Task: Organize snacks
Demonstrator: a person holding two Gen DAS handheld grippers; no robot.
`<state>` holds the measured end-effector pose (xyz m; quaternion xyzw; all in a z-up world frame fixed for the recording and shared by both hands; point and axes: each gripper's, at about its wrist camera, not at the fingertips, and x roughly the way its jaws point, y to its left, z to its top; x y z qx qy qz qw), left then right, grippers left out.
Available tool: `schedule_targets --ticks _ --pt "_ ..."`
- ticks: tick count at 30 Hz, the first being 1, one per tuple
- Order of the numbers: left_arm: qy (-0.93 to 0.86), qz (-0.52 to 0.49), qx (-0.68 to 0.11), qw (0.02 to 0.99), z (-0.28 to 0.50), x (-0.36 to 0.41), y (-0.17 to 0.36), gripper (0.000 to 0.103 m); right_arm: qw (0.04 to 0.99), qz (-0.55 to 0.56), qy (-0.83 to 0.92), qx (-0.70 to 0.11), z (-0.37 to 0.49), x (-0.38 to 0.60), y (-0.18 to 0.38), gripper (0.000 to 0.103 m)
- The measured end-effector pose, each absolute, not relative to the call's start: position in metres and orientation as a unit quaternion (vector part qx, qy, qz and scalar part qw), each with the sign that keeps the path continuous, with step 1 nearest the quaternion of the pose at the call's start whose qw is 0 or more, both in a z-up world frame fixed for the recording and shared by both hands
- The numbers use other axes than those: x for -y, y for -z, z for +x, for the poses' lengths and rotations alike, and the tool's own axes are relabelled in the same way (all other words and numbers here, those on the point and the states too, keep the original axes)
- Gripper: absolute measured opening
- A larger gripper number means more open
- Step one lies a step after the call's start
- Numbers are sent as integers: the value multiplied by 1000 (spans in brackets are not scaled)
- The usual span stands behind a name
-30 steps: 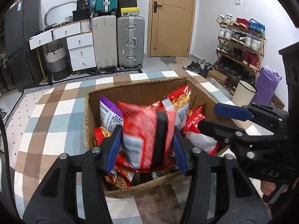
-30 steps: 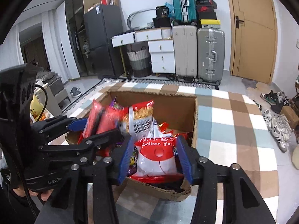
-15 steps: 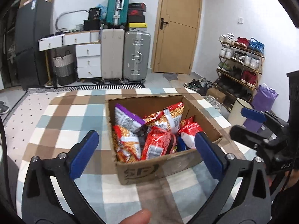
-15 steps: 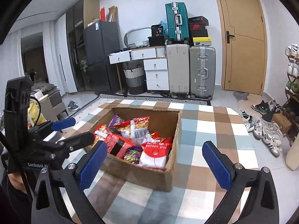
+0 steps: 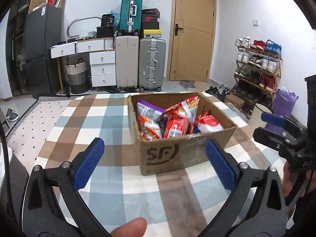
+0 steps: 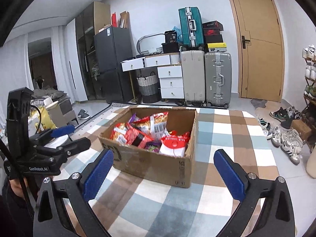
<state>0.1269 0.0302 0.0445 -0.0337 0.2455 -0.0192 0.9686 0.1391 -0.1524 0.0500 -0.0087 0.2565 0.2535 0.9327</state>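
A brown cardboard box [image 5: 167, 156] [image 6: 150, 164] stands on a checked tablecloth, filled with several snack bags. Among them are a red bag [image 5: 175, 127], a purple-topped bag [image 5: 147, 110], and a red and white bag [image 6: 174, 144] at the box's near right corner in the right wrist view. My left gripper [image 5: 156, 164] is open and empty, held back in front of the box. My right gripper [image 6: 164, 173] is open and empty, also back from the box. Each gripper shows in the other's view: the right gripper [image 5: 276, 130], the left gripper [image 6: 65, 136].
The checked tablecloth [image 5: 83, 122] spreads around the box. Behind are suitcases [image 5: 152, 63], a white drawer unit [image 5: 102, 67], a dark fridge [image 5: 41, 51], a wooden door [image 5: 191, 35] and a shoe rack [image 5: 256, 65]. Shoes [image 6: 286, 138] lie on the floor at the right.
Both grippers let go of their snack bags into the box, opened wide and pulled back away from it. The bags now lie in the box.
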Motion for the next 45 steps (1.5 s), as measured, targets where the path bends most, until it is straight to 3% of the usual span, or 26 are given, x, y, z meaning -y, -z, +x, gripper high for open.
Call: schedule_targets --ticks 13,23,45 --pt "-11 -45 -221 974 124 -44 5 102 951 -12 -251 -183 114 158 -19 103" --pt "-9 -50 -188 981 120 -44 2 102 953 -9 -251 -170 115 163 -10 103" --pt "-17 -62 -197 978 122 -51 2 102 950 -26 -259 -172 115 155 -7 103"
